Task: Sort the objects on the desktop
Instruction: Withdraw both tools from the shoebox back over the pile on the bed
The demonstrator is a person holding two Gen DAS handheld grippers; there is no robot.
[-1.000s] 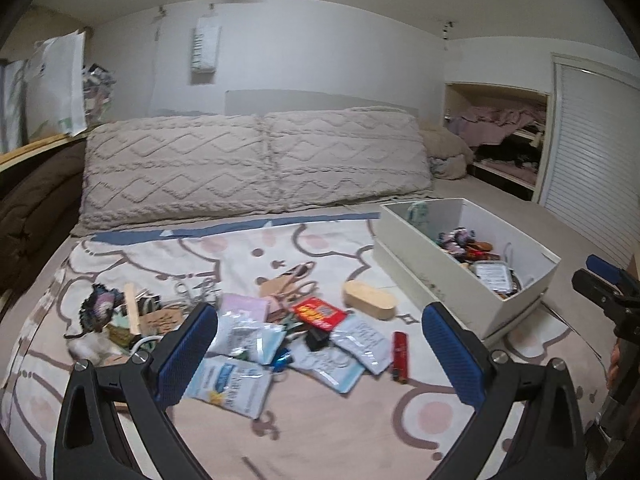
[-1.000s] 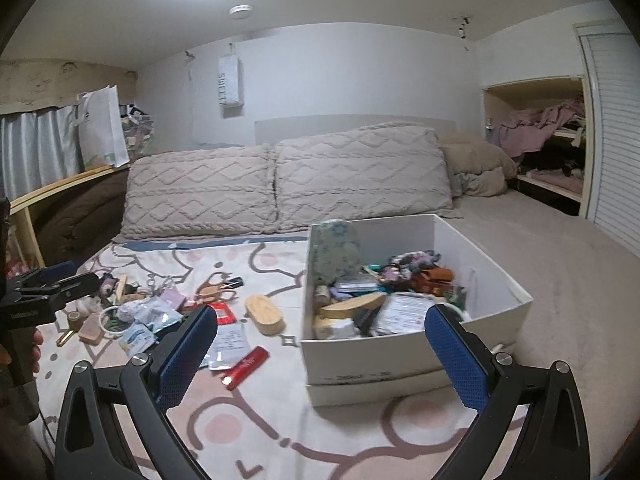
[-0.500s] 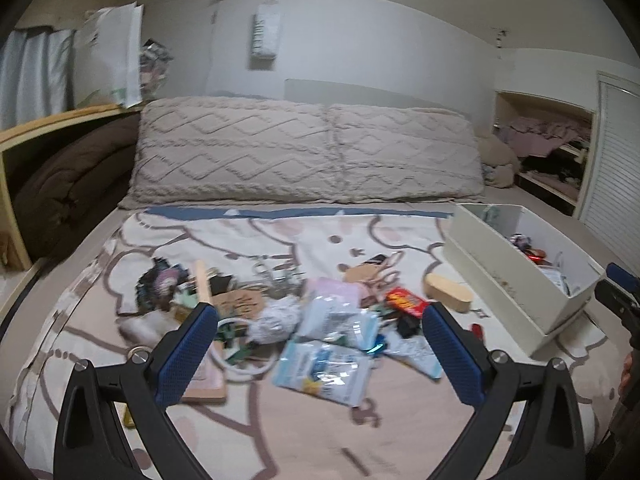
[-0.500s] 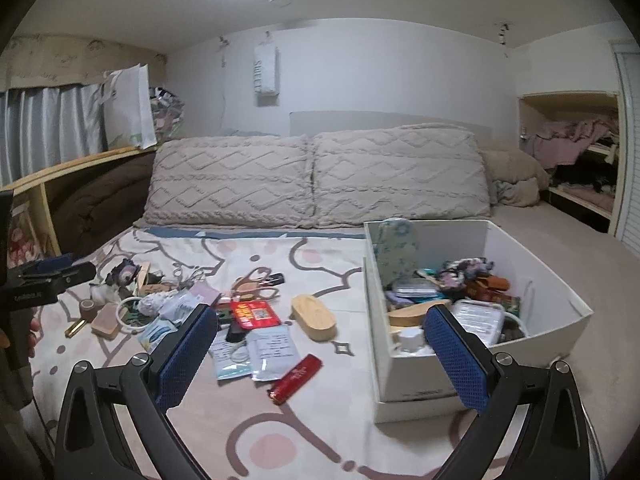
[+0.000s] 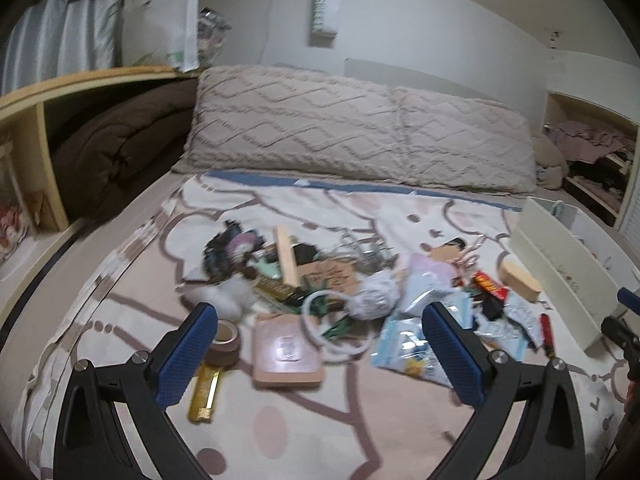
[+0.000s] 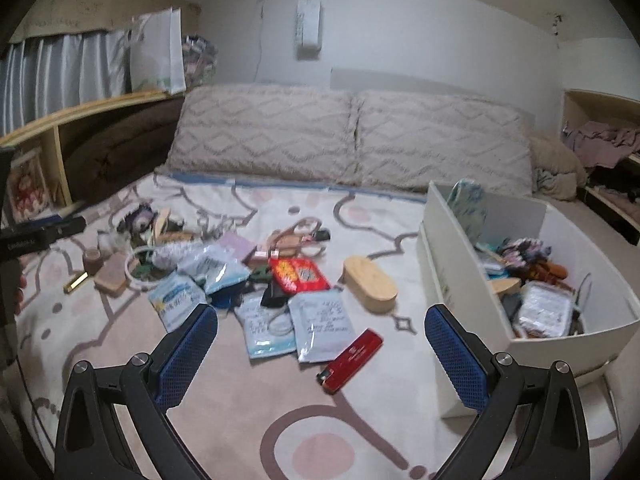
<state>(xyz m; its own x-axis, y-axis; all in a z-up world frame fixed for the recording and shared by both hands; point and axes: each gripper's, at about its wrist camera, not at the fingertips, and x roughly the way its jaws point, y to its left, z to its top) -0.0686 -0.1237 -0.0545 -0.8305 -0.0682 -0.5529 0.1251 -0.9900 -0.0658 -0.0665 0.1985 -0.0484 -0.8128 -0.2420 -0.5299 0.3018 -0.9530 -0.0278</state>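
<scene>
Between both wide-open, empty tools, the red lighter (image 6: 351, 361) lies flat, long axis running near-left to far-right.

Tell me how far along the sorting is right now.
Partly done: the white box already holds several items. Nothing is in hand; the left gripper and right gripper are both open and empty. Left: the pile on the blanket, including the red lighter, wooden oval case and tape roll.

The left gripper (image 5: 320, 350) has swung left and come down nearer the bed, so the tape roll (image 5: 225, 340) and pink square case (image 5: 286, 354) now lie between its wide-spread fingers. The right gripper (image 6: 321, 350) has also swung left, leaving the white box (image 6: 452, 280) at its right and the red lighter (image 6: 350, 361) between its fingers.
</scene>
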